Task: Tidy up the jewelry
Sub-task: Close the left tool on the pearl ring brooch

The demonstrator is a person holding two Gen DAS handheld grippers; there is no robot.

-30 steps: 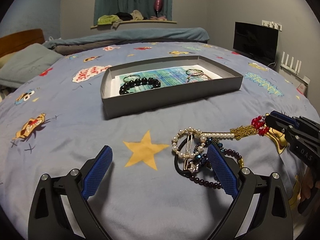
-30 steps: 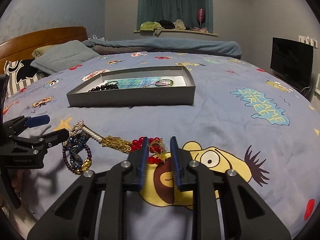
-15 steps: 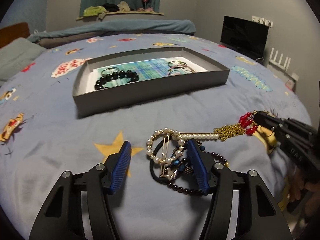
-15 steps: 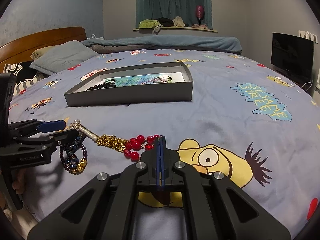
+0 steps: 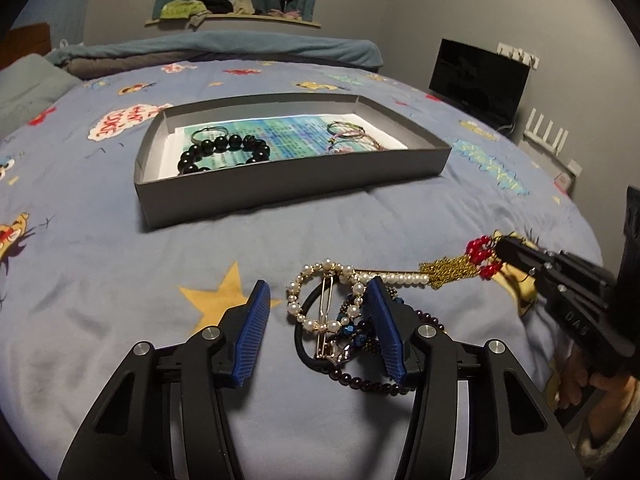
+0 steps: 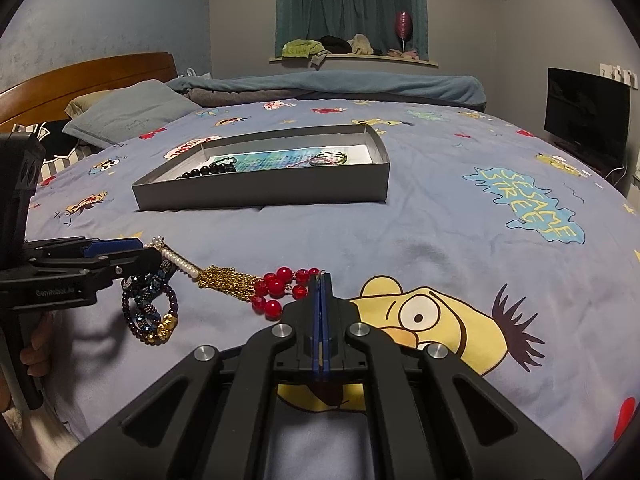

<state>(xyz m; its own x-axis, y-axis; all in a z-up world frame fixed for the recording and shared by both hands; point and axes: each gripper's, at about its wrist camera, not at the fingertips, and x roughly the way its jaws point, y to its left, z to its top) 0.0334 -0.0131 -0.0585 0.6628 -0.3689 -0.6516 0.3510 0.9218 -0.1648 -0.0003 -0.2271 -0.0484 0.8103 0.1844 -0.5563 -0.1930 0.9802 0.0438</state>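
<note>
Right gripper (image 6: 320,280) pinches the red beads (image 6: 276,286); left gripper (image 5: 316,312), half-spread, has been narrowing over the tangle (image 5: 340,320).
Bare bedspread (image 6: 440,240) separates them from the tray (image 6: 260,196).

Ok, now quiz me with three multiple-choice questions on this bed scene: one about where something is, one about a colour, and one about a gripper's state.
1. Where does the black bead bracelet lie?
A) in the grey box
B) on the pillow
C) on the yellow star

2. What colour are the beads at the end of the gold chain tassel?
A) green
B) red
C) white

3. How do the jaws of the right gripper stand?
A) wide open
B) half open
C) shut

Answers:
1 A: it rests inside the box, near its left end.
2 B: round red beads lie at the tassel's end.
3 C: the blue pads meet with no gap.
</note>
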